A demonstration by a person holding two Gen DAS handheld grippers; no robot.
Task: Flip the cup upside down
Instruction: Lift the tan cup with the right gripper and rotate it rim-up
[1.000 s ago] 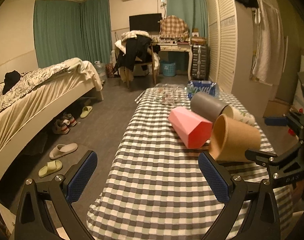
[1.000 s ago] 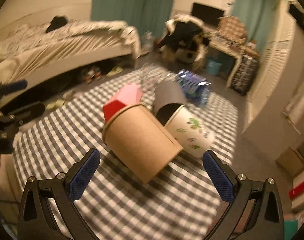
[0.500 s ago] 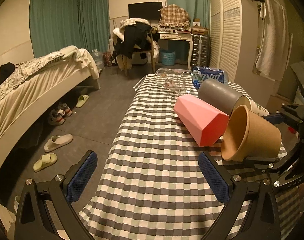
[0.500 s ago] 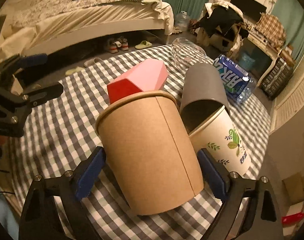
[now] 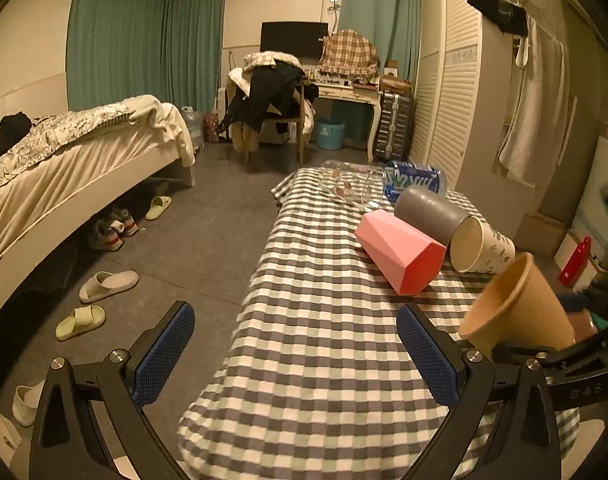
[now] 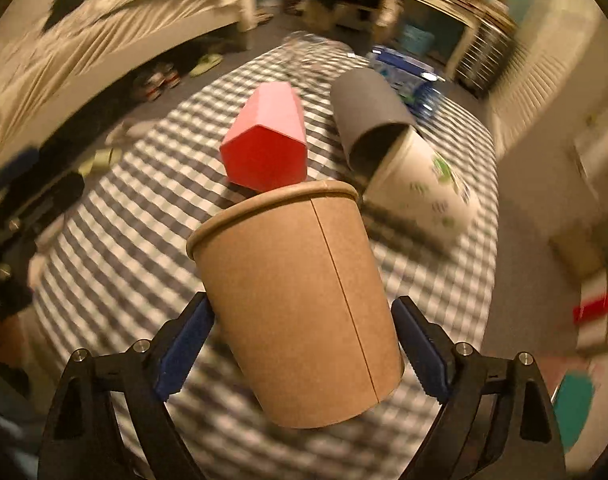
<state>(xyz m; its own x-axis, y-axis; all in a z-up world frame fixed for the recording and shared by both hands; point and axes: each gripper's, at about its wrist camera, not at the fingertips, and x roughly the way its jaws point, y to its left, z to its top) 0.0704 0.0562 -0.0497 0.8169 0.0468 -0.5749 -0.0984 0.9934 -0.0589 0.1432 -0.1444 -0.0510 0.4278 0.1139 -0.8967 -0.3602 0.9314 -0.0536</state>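
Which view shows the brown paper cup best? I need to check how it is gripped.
The right wrist view: the brown paper cup fills the middle, clamped between the right gripper, seam and rim sharp. The left wrist view shows the same cup small at the right edge, tilted, mouth down-left, above the checked tablecloth.

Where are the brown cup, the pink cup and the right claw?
brown cup (image 6: pixel 299 304): right wrist view, on its side wall.
pink cup (image 5: pixel 396 250): left wrist view, on its upper facet.
right claw (image 6: pixel 304 332): right wrist view, midway between its fingertips, shut on the brown cup.
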